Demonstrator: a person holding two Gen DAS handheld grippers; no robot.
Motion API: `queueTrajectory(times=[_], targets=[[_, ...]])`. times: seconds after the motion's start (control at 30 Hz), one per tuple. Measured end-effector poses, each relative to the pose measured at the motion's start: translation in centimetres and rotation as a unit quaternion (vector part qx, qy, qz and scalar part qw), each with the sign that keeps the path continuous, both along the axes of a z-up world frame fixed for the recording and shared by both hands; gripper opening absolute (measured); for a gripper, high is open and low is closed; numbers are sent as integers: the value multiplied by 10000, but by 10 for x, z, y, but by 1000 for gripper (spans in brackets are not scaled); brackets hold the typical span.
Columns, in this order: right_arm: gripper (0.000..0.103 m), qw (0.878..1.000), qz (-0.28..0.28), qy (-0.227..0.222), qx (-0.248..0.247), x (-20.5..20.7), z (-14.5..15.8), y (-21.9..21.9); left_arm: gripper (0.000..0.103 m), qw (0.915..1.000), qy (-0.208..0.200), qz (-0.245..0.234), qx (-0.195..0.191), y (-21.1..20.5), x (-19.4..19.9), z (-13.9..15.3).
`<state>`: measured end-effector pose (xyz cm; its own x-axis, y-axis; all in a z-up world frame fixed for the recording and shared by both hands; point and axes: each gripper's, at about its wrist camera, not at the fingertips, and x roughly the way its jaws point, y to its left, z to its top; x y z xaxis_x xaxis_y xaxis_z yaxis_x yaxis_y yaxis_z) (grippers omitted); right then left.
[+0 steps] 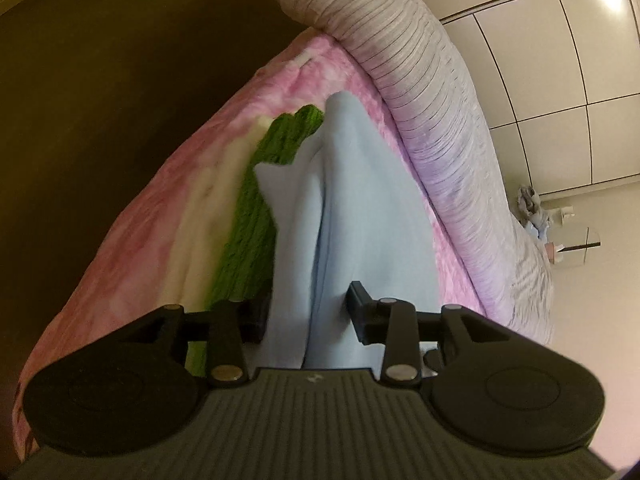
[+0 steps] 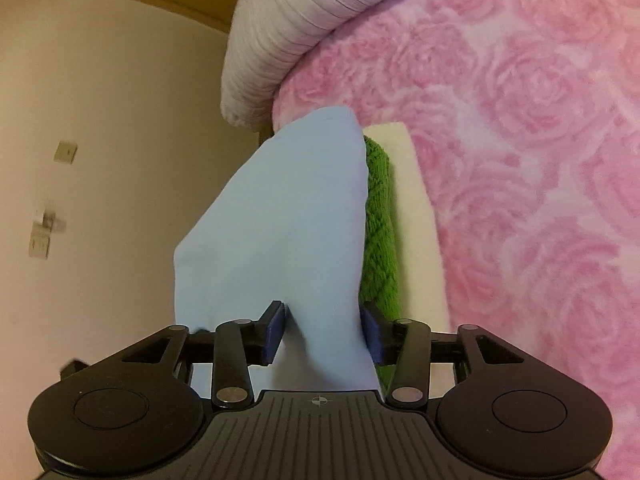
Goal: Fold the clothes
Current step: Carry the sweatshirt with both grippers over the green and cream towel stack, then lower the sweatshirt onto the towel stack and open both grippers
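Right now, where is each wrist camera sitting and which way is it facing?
Left wrist: on the left gripper, looking along its fingers, angled down over the light blue garment between them; pink blanket and striped pillow beyond.
Right wrist: on the right gripper, angled down over the same blue cloth; rose-patterned blanket to the right, wall to the left.
Shared: blue garment, green knit, cream cloth, blanket, pillow. Only the grippers show; no hands.

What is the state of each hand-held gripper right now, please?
Left hand-held gripper: open, blue garment loose between.
Right hand-held gripper: open, same garment between.
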<state>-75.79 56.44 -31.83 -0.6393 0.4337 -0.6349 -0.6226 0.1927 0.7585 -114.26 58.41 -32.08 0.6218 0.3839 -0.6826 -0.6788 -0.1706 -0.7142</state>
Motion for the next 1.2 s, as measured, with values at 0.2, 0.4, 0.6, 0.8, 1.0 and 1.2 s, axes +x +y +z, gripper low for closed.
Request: queueTrajectory(times=[0.2,0.4,0.6,0.8,1.0,1.2], targets=[[50,9998,82,-165,-82,-2,6,-40,35,9999,-58,56,-94,-34,-13,5],[20,9983,292,-507,74,-12,18,-43,11,9995,74,-156,267,-34,-9,15],[18,9972,448,-568,172,-18,23,-53,11,9990,119,-207,369,-47,-15,18],[29,9867,726,-1444,159,-37,18,-40,19,9965,627,-219,512,-52,-7,18],[31,9681,995,-2250,478,-50,48,-39,17,9890,1311,-2,688,-65,-18,56],[31,9555,1120,-2651,644,-58,60,-37,16,9751,1592,-950,1218,-61,16,88]])
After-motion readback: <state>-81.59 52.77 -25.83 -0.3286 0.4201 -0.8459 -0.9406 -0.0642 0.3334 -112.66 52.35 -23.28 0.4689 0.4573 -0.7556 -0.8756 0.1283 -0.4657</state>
